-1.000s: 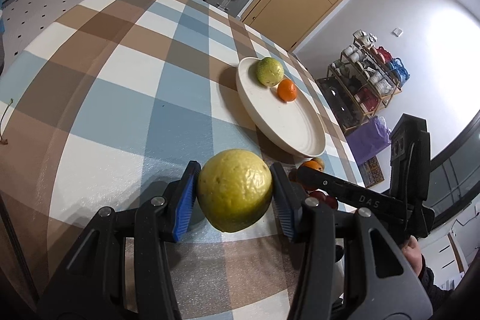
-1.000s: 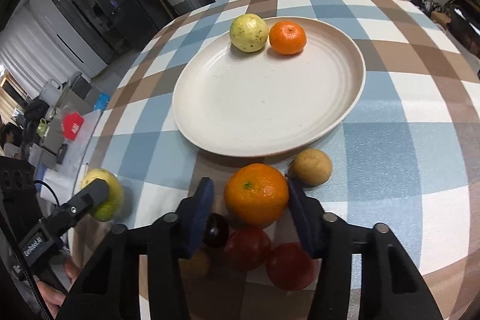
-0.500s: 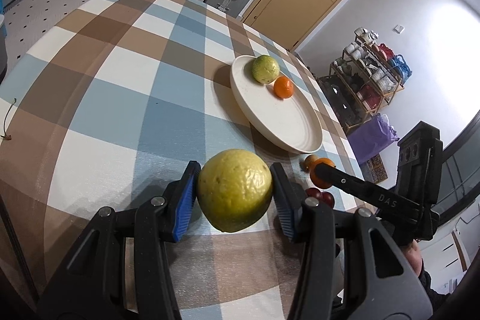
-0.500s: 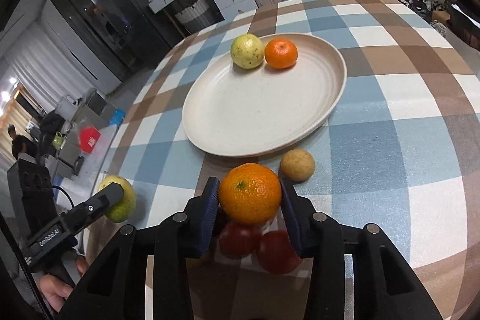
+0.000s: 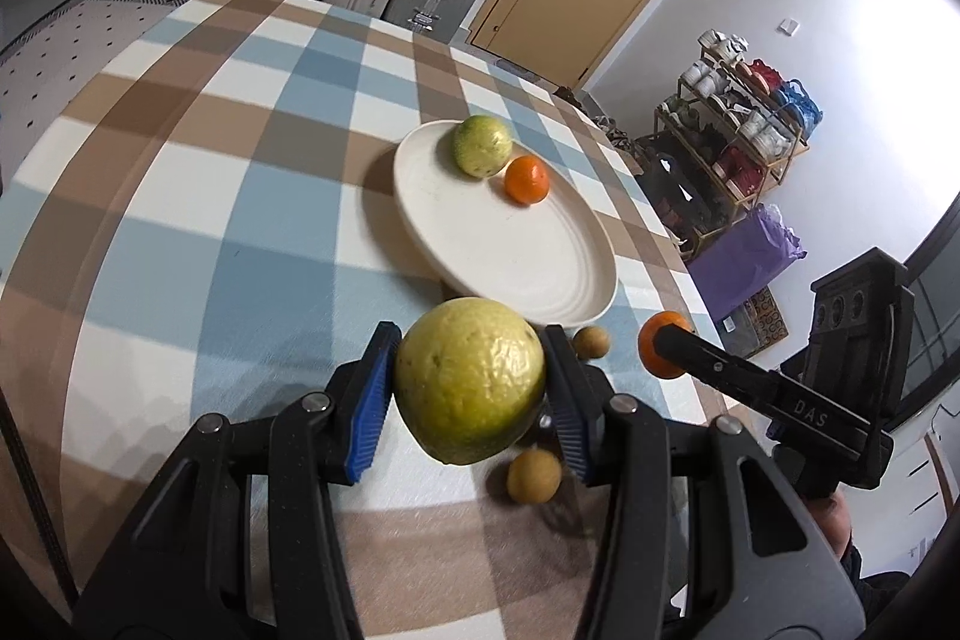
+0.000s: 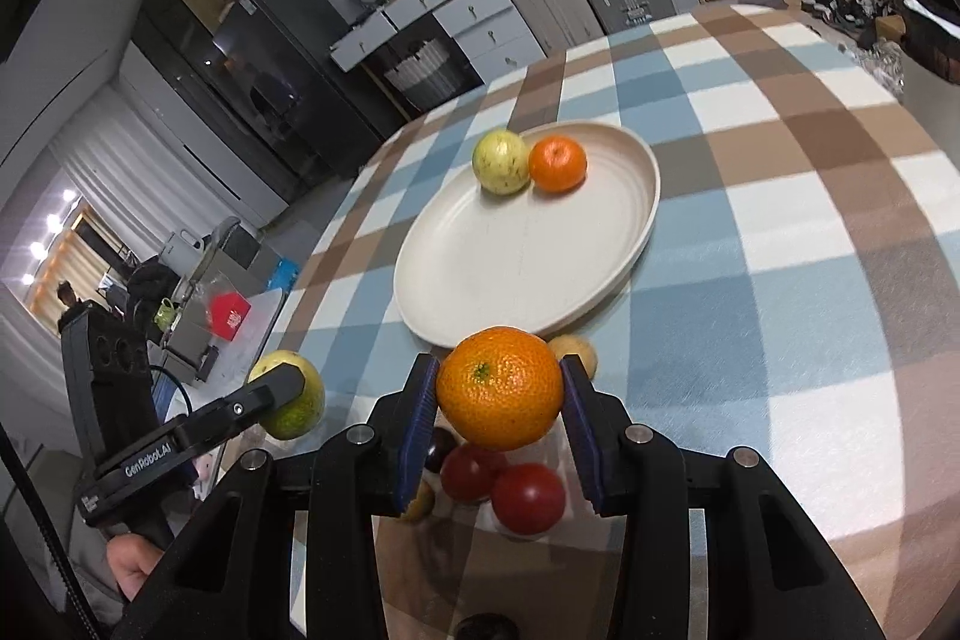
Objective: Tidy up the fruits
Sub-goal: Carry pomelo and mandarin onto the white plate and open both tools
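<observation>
My left gripper (image 5: 471, 391) is shut on a large yellow-green citrus fruit (image 5: 471, 379), held above the checked tablecloth just short of the cream plate (image 5: 540, 274). My right gripper (image 6: 498, 400) is shut on an orange (image 6: 501, 388), lifted over the loose fruit near the plate (image 6: 510, 280). On the plate's far side lie a green-yellow fruit (image 6: 501, 161) and a small orange (image 6: 558, 163), touching. In the right wrist view the left gripper (image 6: 288, 391) with its citrus shows at the left; in the left wrist view the right gripper (image 5: 660, 346) shows at the right.
Two red fruits (image 6: 528, 499) and a dark one (image 6: 441, 445) sit on the cloth under the held orange. Small tan fruits (image 5: 534, 475) (image 5: 591, 340) lie near the plate's front rim. The round table's edge (image 6: 900, 460) curves close on the right. Suitcases, drawers and a shelf stand beyond.
Both grippers have risen with their fruit and drawn nearer each other. The orange now hangs clear above the red fruits. The plate and its two fruits have not moved.
</observation>
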Demonstrator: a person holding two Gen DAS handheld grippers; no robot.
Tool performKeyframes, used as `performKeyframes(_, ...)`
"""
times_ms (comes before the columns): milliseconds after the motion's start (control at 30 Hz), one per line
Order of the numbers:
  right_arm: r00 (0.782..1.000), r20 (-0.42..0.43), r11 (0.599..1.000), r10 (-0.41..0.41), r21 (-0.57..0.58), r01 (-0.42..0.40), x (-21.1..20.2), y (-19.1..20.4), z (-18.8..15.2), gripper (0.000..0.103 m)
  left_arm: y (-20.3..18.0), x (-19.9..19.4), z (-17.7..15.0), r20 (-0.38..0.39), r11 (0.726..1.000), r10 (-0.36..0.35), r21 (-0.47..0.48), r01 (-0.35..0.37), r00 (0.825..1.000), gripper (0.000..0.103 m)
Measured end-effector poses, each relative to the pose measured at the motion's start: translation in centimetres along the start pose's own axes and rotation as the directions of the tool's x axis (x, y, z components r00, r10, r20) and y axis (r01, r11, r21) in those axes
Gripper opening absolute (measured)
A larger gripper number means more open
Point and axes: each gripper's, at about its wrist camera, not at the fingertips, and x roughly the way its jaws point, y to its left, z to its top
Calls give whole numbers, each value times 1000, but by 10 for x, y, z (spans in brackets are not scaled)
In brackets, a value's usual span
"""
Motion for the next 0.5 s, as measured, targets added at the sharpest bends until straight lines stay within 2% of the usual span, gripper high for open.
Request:
performKeyframes(267,999,17,997,48,-63,-46,7,-4,28,41,-22,27,39,1,998,22,52,-22,1000,45)
performKeyframes(500,997,22,983,73,-171,-68,30,0,54,41,-27,61,76,-13,999,21,35,-21,1000,45)
